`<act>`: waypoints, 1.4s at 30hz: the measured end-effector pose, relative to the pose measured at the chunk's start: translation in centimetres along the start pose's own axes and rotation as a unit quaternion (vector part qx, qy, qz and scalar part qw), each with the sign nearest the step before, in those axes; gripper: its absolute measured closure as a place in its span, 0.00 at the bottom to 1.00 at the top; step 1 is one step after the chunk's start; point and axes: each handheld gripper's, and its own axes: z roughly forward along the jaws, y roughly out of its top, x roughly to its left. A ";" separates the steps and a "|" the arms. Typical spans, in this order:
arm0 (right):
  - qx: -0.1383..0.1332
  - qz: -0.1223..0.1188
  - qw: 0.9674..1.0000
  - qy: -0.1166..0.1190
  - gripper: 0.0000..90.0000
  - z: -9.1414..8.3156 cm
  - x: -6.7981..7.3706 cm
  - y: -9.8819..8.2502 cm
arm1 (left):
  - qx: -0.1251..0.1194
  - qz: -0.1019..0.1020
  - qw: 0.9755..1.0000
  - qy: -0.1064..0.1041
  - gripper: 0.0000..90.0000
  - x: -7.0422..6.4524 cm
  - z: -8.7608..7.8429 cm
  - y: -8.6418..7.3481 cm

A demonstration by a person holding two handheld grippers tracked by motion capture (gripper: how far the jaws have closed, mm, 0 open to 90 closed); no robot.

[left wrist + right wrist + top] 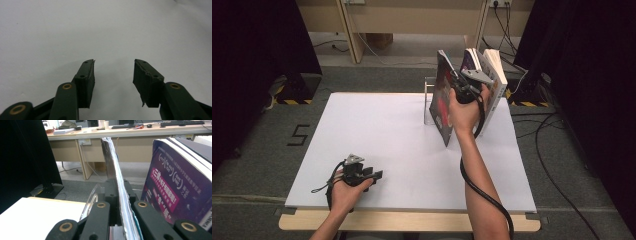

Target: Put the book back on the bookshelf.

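**Thin book clamped at the bookend — upper centre of the high view**

- Right gripper (pixel 458 86): jaws closed tight on a thin dark-covered book (pixel 442 100), held on edge and tilted, its lower corner on the white table (pixel 377 135), beside a metal bookend (pixel 428 100).
- Purple book (pixel 172 185) — leaning just to its right.
- Left gripper (pixel 371 175): lower left, jaws apart, nothing between them, resting over the table.

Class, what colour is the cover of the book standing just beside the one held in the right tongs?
Purple cover, with pink and white lettering; clearest in the right gripper view.
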 end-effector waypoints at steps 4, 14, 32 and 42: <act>-0.011 -0.001 1.000 -0.002 0.97 0.3 0.1 0.0 | 0.002 0.002 1.000 -0.001 0.57 0.1 -0.1 0.0; -0.027 0.006 1.000 -0.008 0.97 1.0 0.1 0.5 | 0.001 0.000 1.000 0.001 0.57 0.1 0.0 0.0; -0.028 0.008 0.999 -0.017 0.97 2.4 0.2 0.7 | 0.001 -0.002 1.000 -0.001 0.57 0.3 -0.2 0.1; -0.033 0.006 0.999 -0.022 0.97 2.9 0.3 0.6 | -0.003 -0.004 1.000 0.001 0.57 0.3 -0.1 0.1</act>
